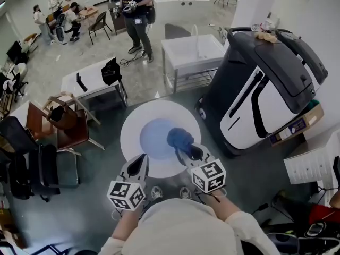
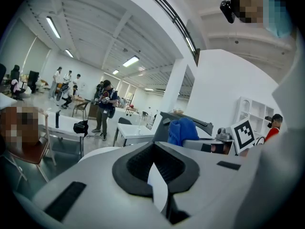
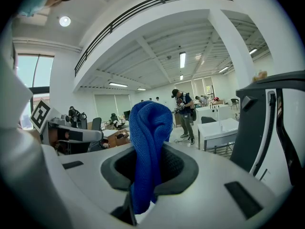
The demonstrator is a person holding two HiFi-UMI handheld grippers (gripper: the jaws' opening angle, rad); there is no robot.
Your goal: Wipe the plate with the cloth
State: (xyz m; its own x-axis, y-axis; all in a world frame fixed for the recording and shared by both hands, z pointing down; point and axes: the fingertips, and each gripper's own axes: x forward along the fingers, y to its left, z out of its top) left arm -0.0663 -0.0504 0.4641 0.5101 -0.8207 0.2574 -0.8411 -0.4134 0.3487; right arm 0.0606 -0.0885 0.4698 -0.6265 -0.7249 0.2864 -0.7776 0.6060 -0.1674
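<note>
A round pale-blue plate [image 1: 155, 138] lies in the middle of a small round white table [image 1: 133, 125]. My right gripper [image 1: 185, 147] is shut on a bunched blue cloth [image 1: 180, 137], which hangs over the plate's right part; whether it touches the plate I cannot tell. In the right gripper view the cloth [image 3: 148, 144] stands up out of the closed jaws of that gripper [image 3: 148, 168]. My left gripper [image 1: 140, 163] hovers at the table's near edge, shut and holding nothing. In the left gripper view, the left gripper [image 2: 154, 151] is shut, with the cloth [image 2: 182, 130] beyond it.
A big white and dark-grey machine [image 1: 265, 92] stands close to the table's right. White desks [image 1: 191, 54] and a standing person [image 1: 136, 16] are behind. Brown chairs [image 1: 66, 124] crowd the left. A white shelf unit [image 1: 313, 163] is at the right.
</note>
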